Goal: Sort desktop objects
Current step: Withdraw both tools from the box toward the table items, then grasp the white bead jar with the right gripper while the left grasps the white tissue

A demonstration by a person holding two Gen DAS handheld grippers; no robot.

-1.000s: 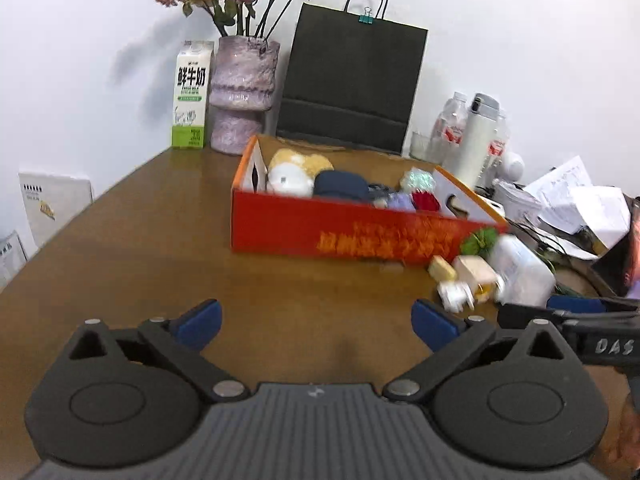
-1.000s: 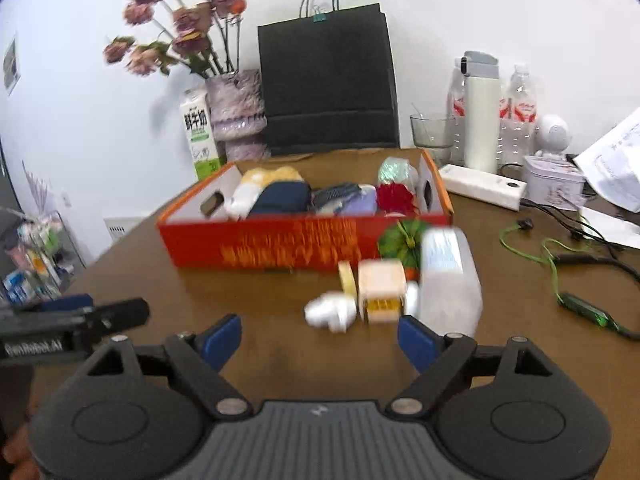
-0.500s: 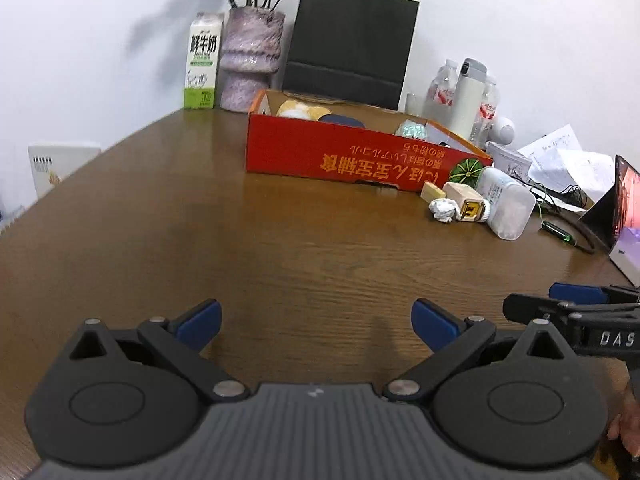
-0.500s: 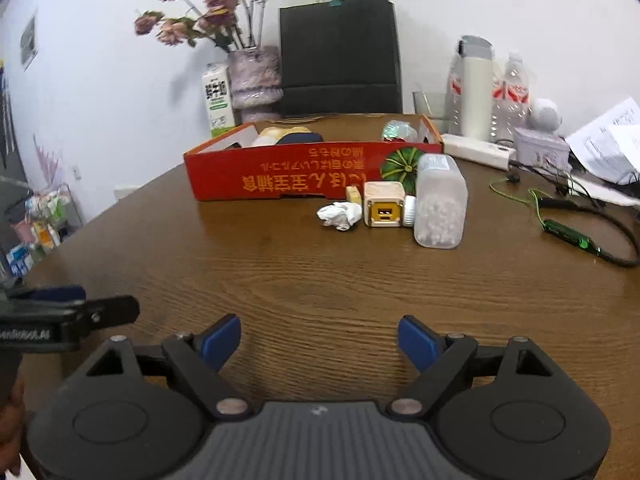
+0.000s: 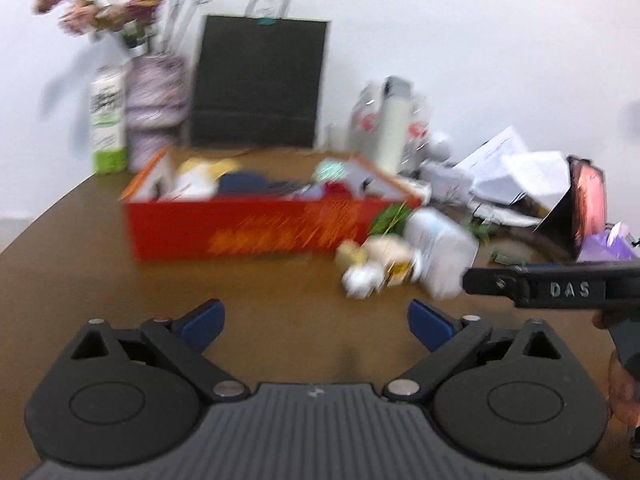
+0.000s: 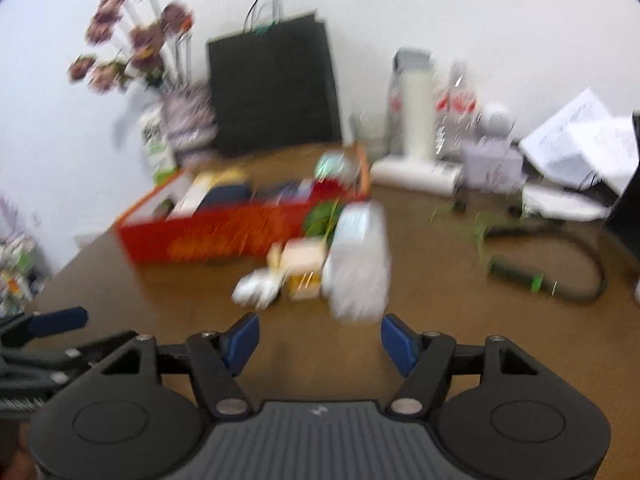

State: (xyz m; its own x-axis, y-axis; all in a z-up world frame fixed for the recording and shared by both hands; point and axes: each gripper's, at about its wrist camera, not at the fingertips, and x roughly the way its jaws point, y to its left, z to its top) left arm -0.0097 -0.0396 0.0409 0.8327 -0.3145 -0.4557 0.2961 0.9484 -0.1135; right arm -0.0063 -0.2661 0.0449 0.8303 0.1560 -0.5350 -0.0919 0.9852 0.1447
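While both wrist views are smeared with blur, I can make out my left gripper with its blue pads spread wide and nothing between them, hovering over bare brown table. My right gripper is also parted, a little less widely, and holds nothing; its pads sit just in front of a white translucent container lying on the table. Touching that container on its left is a small beige box, and beside that a crumpled white wad, possibly paper. Behind this cluster sits a green leafy thing, against the near right corner of the red cardboard box, which already holds a jumble of items. Behind the red box stand a black paper bag, a vase of dried flowers and a milk carton. In the left view, the right gripper's finger reaches in from the right edge.
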